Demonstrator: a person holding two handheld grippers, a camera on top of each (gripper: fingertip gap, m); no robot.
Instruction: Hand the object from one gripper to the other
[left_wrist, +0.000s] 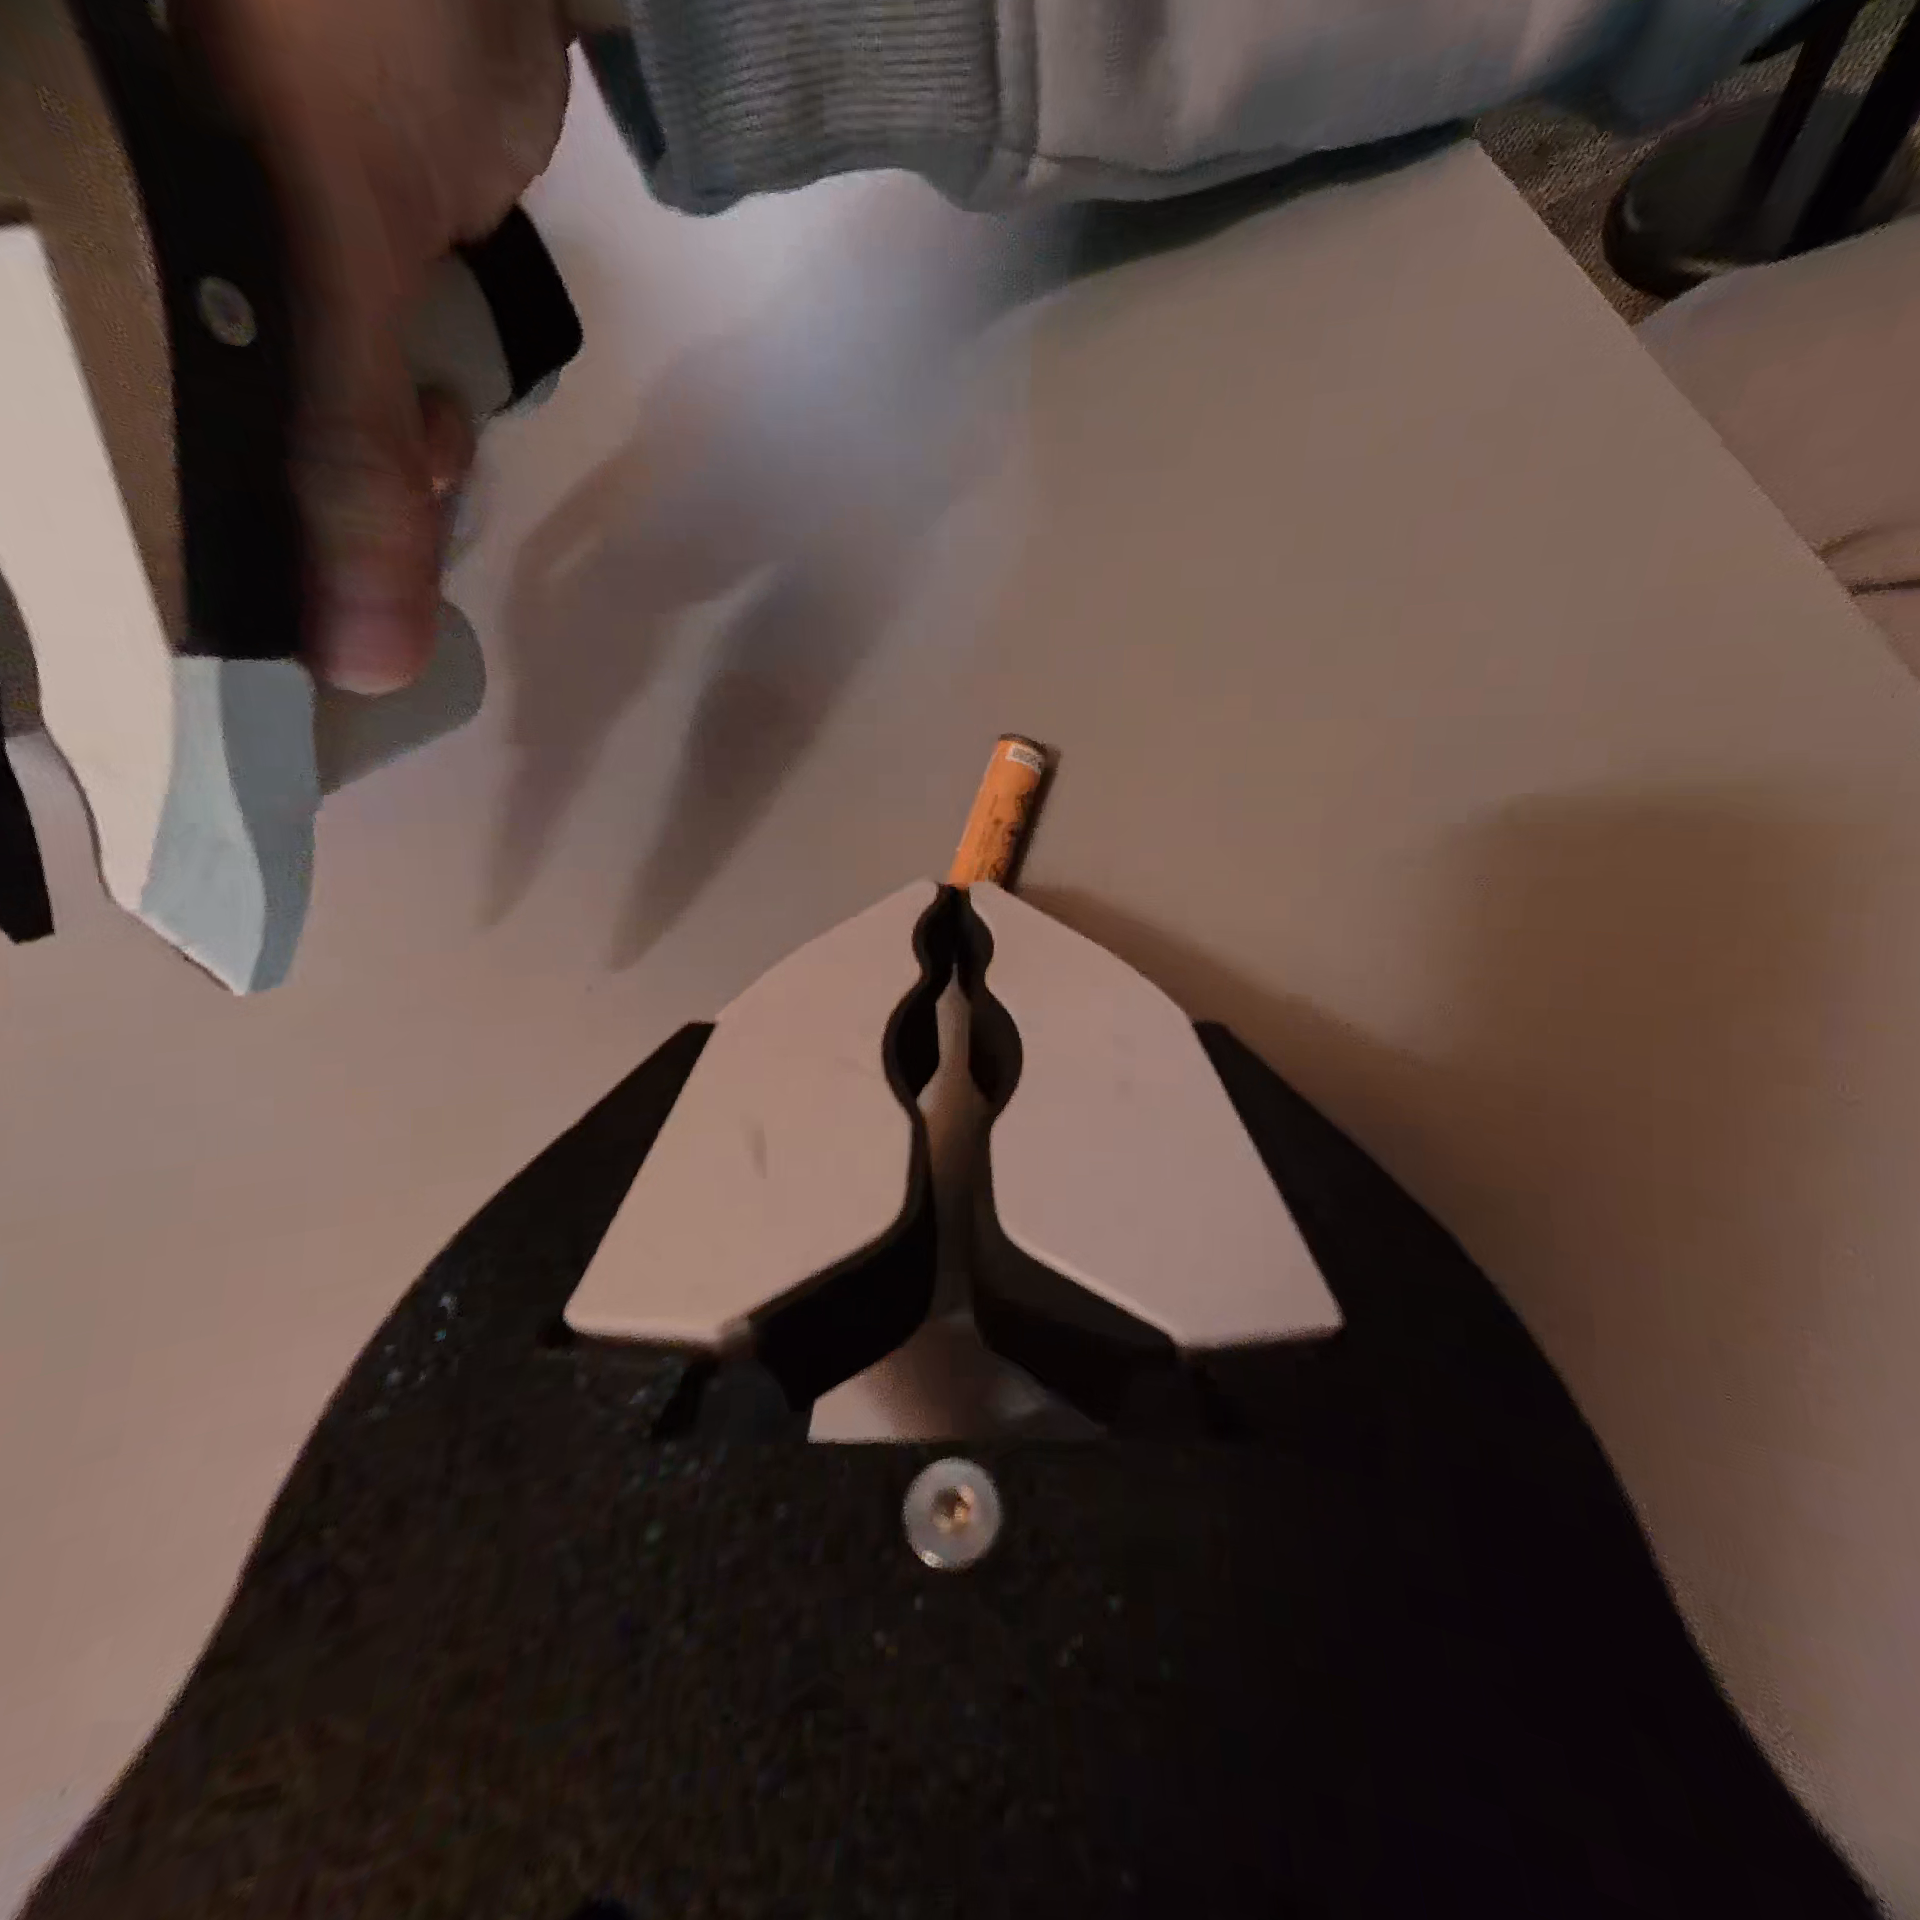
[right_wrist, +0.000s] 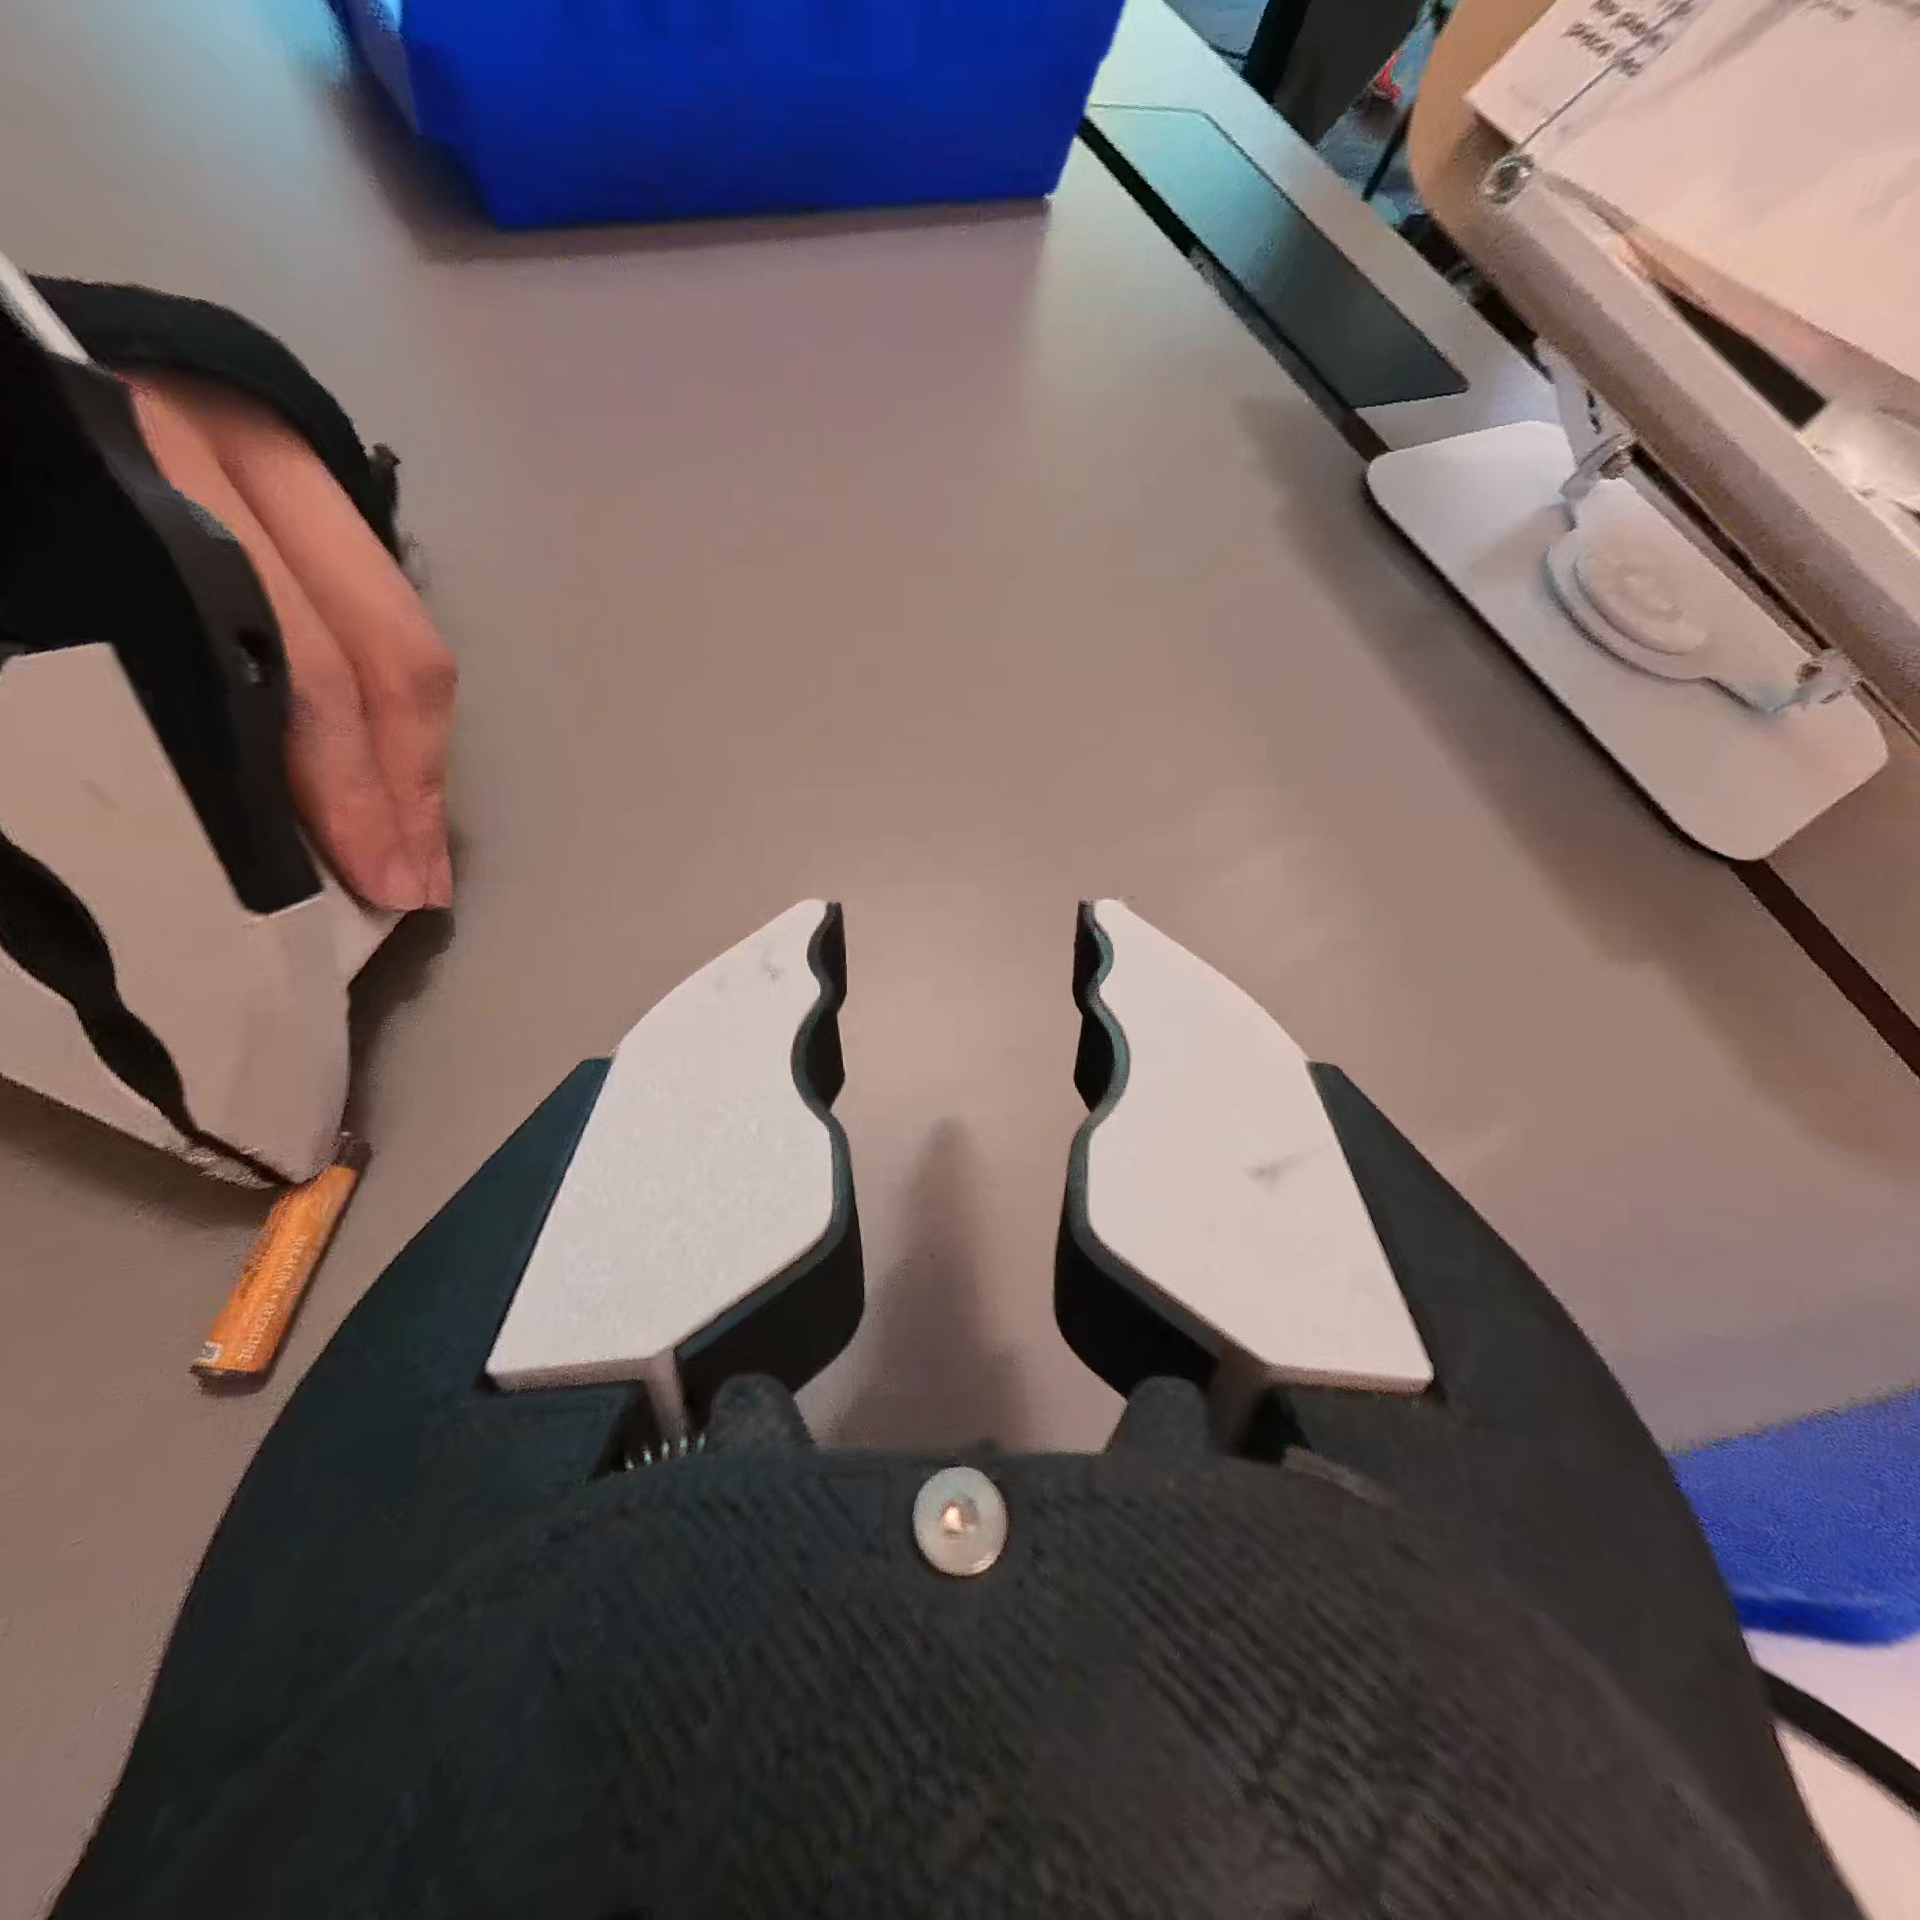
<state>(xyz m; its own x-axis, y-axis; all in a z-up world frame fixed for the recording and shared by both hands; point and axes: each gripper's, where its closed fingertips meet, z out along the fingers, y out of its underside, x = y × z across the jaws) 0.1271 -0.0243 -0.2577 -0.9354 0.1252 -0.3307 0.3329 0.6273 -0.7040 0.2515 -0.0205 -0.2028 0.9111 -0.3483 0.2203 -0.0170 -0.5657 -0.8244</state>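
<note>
A small orange battery (left_wrist: 1000, 816) lies on the beige table (left_wrist: 1351, 623), just beyond the tips of my left gripper (left_wrist: 951, 891). The left gripper's fingers are shut together, and the battery's near end disappears behind its right fingertip. The right wrist view shows the same: the battery (right_wrist: 278, 1262) lies flat on the table, with one end at the left gripper's closed tips (right_wrist: 296, 1172). My right gripper (right_wrist: 958, 920) is open and empty over bare table, to the right of the battery. It shows blurred at the left of the left wrist view (left_wrist: 208, 914).
A blue bin (right_wrist: 748, 94) stands at the far side of the table. A white monitor stand base (right_wrist: 1621, 644) sits at the right. A blue object (right_wrist: 1808, 1517) lies near the right edge. A person's hand (right_wrist: 364, 675) and light sleeve (left_wrist: 1143, 94) are close by.
</note>
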